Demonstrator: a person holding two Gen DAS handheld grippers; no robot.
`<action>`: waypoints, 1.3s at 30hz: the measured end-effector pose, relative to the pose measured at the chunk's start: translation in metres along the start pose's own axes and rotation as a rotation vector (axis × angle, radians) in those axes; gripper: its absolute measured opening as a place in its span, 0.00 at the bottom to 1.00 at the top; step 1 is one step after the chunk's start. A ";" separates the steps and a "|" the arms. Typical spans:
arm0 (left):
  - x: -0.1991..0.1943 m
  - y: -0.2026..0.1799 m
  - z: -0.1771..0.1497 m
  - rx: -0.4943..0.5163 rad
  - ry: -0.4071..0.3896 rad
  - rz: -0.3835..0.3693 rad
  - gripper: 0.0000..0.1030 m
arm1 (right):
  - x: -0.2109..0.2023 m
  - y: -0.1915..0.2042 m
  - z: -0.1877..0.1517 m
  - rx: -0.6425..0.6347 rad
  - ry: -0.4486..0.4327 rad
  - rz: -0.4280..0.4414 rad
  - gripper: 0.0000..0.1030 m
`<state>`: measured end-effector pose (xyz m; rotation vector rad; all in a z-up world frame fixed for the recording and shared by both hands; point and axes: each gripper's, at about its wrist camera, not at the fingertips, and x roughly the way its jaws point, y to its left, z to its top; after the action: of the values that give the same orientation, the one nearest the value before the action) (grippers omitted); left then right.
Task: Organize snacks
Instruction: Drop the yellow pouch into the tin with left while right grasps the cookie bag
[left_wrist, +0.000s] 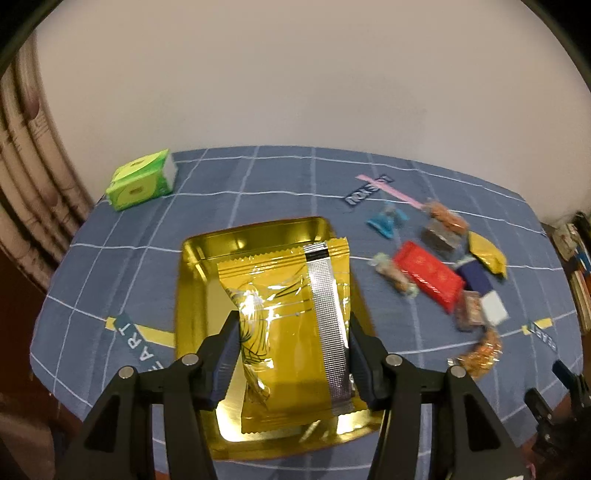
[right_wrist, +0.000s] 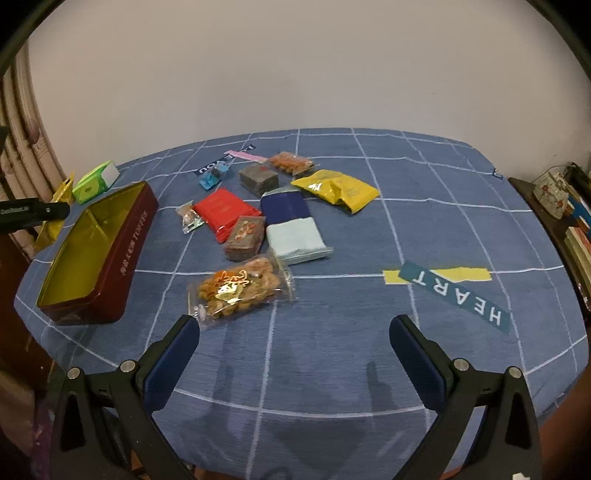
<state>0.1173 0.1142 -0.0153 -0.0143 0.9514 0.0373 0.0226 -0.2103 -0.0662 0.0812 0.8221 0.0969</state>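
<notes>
My left gripper (left_wrist: 291, 325) is shut on a yellow snack packet (left_wrist: 291, 314) and holds it over the open gold-lined tin (left_wrist: 199, 295). The same dark red tin (right_wrist: 122, 258) stands at the left in the right wrist view, and the held yellow packet (right_wrist: 55, 218) shows beyond it. Loose snacks lie in a cluster on the blue tablecloth: a red packet (right_wrist: 225, 210), a navy and pale blue packet (right_wrist: 291, 225), a yellow packet (right_wrist: 336, 188), a clear bag of orange snacks (right_wrist: 240, 288). My right gripper (right_wrist: 295, 332) is open and empty above the cloth, near the orange bag.
A green tissue pack (left_wrist: 142, 179) sits at the table's far left corner. Small wrapped sweets, brown blocks (right_wrist: 258, 177) and a blue candy (right_wrist: 210, 179) lie among the cluster. A shelf with books and a cup (right_wrist: 550, 192) stands right of the table. A plain wall lies behind.
</notes>
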 end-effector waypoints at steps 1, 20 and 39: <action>0.003 0.003 0.001 -0.006 0.004 0.008 0.53 | 0.001 0.001 0.000 0.004 0.006 0.006 0.99; 0.075 0.044 0.020 -0.028 0.090 0.080 0.53 | 0.052 0.015 0.021 0.419 0.239 0.147 0.97; 0.107 0.056 0.018 -0.020 0.139 0.086 0.53 | 0.095 0.032 0.034 0.471 0.318 -0.045 0.84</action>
<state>0.1916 0.1738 -0.0915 0.0059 1.0907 0.1265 0.1103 -0.1686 -0.1091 0.5012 1.1520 -0.1323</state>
